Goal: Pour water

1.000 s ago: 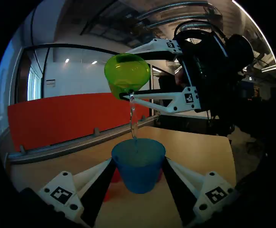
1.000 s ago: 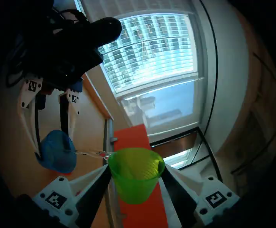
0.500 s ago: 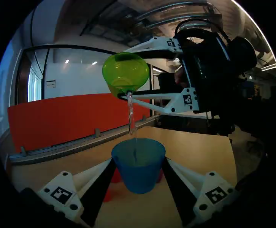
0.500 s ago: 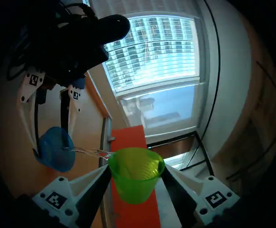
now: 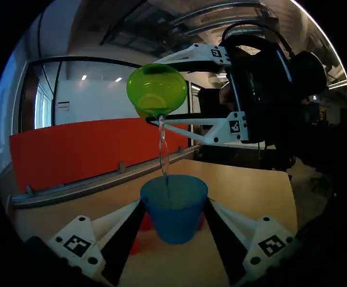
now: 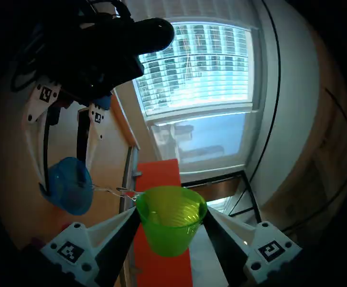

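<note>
L claw [image 5: 173,217] is clamped on the blue cup [image 5: 174,210], one finger pressing each side. The cup is upright over the wooden worktop [image 5: 250,191]; can't tell if its base touches. R claw [image 6: 172,215] grips the green cup [image 6: 171,229] the same way, both fingers tight against its walls. In the left gripper view the green cup hangs higher up, directly over the blue one. It's tipped well over so its mouth faces the camera, w/ a little water pooled at the low lip. A thin stream of water [image 5: 163,148] runs from that lip straight down into the blue cup's open mouth. The cups are apart, joined by the stream alone. In the right gripper view the stream shows as a fine thread going sideways from the green rim to the blue cup, which sits btw the L claw's white fingers. Small red things [image 5: 146,221] peek out behind the blue cup's base, low on the worktop; can't tell what they are. Bg: an orange panel [image 5: 78,148] along the worktop's far edge w/ a glass wall above it. In the right gripper view there's a window w/ blinds [image 6: 197,67].
</note>
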`<move>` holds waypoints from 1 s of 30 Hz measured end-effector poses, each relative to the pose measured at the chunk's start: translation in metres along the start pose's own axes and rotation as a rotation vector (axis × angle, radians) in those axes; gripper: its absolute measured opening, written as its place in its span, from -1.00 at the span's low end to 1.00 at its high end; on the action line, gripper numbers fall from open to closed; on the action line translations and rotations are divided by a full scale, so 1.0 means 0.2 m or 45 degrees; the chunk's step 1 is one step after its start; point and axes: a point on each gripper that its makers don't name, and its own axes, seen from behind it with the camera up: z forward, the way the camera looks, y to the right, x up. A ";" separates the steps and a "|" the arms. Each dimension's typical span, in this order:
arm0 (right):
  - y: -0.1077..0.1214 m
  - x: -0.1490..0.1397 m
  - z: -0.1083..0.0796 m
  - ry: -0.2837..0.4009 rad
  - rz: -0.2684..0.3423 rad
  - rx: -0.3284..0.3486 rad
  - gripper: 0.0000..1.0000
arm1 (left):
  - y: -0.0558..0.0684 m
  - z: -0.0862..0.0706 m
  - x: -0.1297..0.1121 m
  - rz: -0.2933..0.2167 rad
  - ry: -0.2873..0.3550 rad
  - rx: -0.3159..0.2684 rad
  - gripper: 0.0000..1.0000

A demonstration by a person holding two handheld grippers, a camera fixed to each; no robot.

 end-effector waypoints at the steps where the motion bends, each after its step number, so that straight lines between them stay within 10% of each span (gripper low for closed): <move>1: 0.00 0.00 0.00 0.001 -0.006 -0.002 0.81 | 0.00 0.00 0.00 0.001 0.000 0.001 0.70; 30: 0.02 0.14 -0.02 0.014 -0.225 -0.053 0.81 | 0.00 0.00 0.02 0.012 -0.001 -0.001 0.70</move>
